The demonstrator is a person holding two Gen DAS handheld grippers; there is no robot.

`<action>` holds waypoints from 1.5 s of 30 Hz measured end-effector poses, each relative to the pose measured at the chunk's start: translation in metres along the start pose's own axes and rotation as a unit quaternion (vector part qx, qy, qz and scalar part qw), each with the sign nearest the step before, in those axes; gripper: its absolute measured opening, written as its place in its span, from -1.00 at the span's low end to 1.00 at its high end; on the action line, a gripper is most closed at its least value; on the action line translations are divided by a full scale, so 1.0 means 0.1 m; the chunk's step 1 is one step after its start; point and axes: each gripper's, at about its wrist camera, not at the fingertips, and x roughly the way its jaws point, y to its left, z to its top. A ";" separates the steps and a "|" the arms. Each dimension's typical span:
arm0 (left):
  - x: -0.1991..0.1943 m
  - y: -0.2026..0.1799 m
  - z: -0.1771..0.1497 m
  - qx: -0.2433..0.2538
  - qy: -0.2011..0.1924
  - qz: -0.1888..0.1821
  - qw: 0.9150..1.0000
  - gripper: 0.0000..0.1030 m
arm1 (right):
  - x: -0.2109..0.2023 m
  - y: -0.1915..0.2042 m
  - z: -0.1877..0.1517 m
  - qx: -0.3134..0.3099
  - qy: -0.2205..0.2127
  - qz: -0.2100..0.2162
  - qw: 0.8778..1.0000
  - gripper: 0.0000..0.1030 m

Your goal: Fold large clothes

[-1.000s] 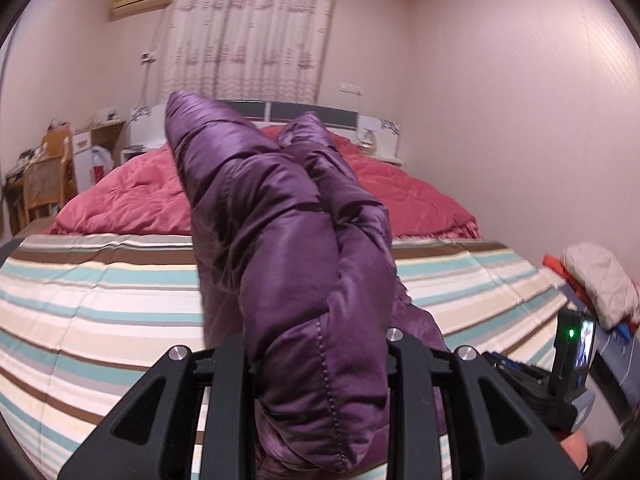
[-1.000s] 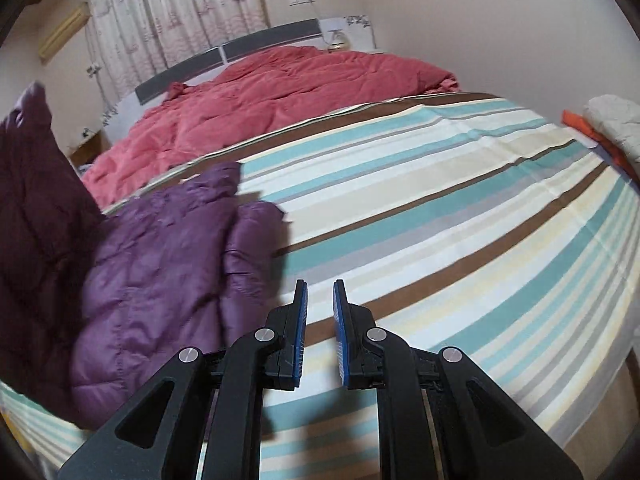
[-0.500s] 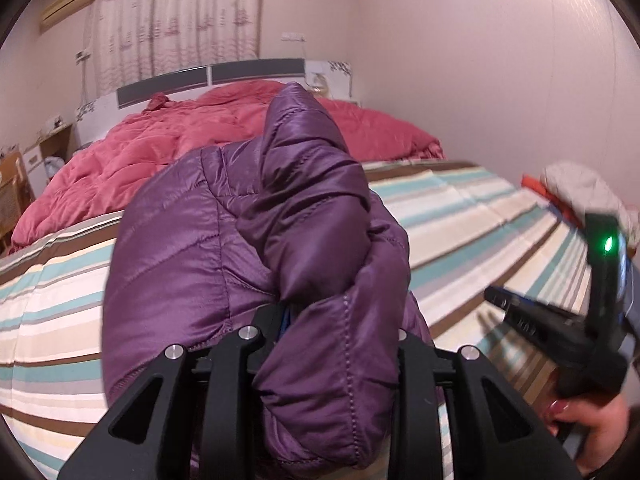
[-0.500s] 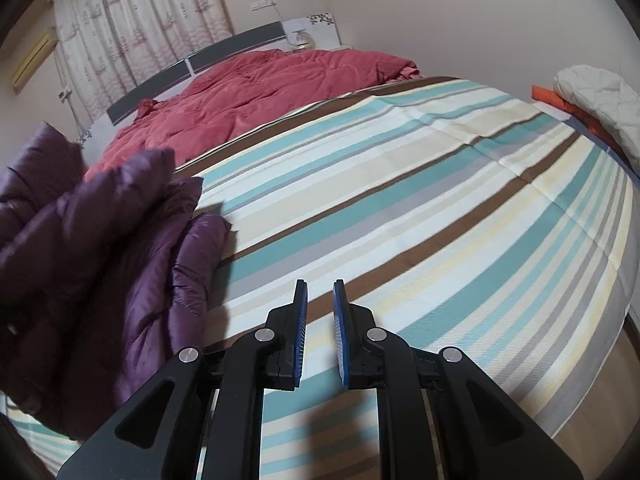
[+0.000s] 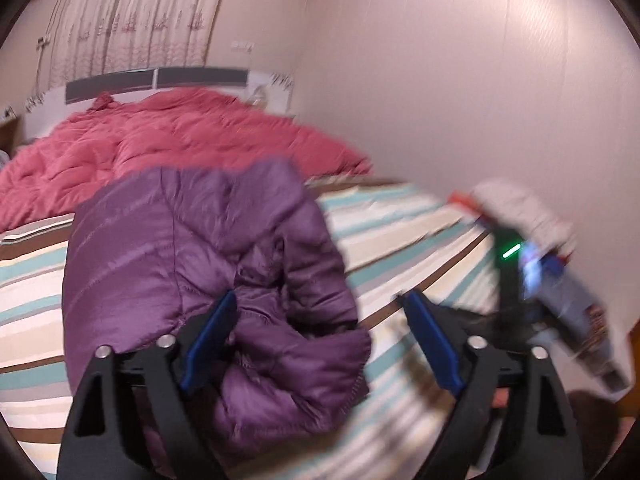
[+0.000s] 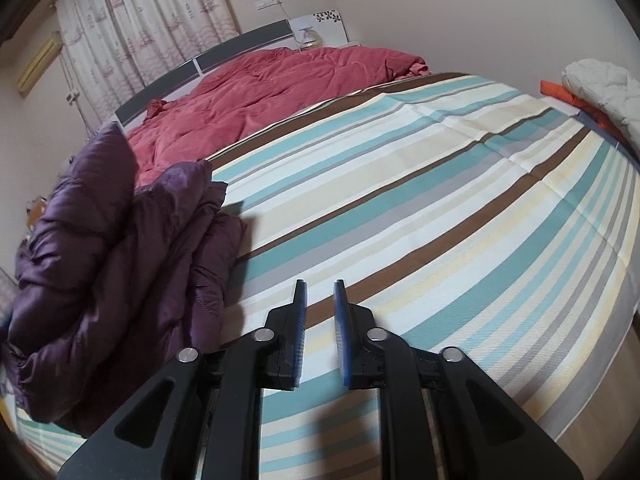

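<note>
A purple quilted down jacket (image 5: 208, 264) lies bunched on the striped bed sheet (image 5: 384, 232). My left gripper (image 5: 320, 304) is open wide, its blue pads spread, with the jacket's edge lying loose between them and against the left pad. In the right wrist view the jacket (image 6: 120, 248) is heaped at the left on the sheet (image 6: 440, 200). My right gripper (image 6: 320, 292) hovers over the bare sheet to the jacket's right, holding nothing, jaws a narrow gap apart. It also shows blurred in the left wrist view (image 5: 520, 280).
A red comforter (image 6: 280, 84) is piled at the head of the bed by the headboard (image 6: 240, 48). Folded white and orange clothes (image 6: 600, 88) lie off the bed's right side. Curtains (image 6: 152, 20) hang behind.
My left gripper lowered the jacket onto the bed and opened, letting go of it. The jacket heap sank and spread. My right gripper stayed above the sheet with the same narrow gap.
</note>
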 end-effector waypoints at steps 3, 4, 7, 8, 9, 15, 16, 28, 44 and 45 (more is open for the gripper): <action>-0.24 0.15 0.05 -0.013 -0.029 0.020 0.999 0.78 | -0.10 0.05 0.01 -0.006 -0.022 0.009 1.000 0.36; -0.30 0.29 0.07 -0.025 -0.039 0.048 0.998 0.78 | -0.12 0.08 0.03 -0.010 -0.019 0.013 1.000 0.36; -0.34 0.69 0.08 -0.068 -0.041 0.149 0.986 0.78 | -0.21 0.16 0.10 -0.006 -0.024 0.036 0.999 0.36; -0.33 0.81 0.05 -0.080 -0.036 0.173 0.981 0.76 | -0.26 0.22 0.14 -0.005 -0.026 0.050 0.998 0.36; -0.33 0.95 0.02 -0.095 -0.028 0.194 0.976 0.76 | -0.30 0.28 0.19 -0.006 -0.030 0.061 0.998 0.36; -0.09 1.13 -0.24 -0.099 0.037 0.216 0.971 0.66 | -0.51 0.92 0.34 -0.051 -0.032 0.145 0.988 0.35; -0.10 1.11 -0.26 -0.097 0.037 0.214 0.971 0.66 | -0.50 1.09 0.32 -0.072 -0.023 0.156 0.985 0.34; 0.10 0.91 -0.28 -0.063 0.046 0.206 0.976 0.67 | 0.15 0.73 -0.01 -0.019 0.064 0.108 0.992 -0.19; -0.03 0.92 0.17 -0.091 0.020 0.234 0.968 0.80 | -0.33 0.88 0.54 -0.036 -0.017 0.153 0.987 -0.19; 0.03 0.92 0.26 -0.090 0.025 0.241 0.966 0.80 | -0.32 1.01 0.59 -0.047 -0.020 0.158 0.986 -0.19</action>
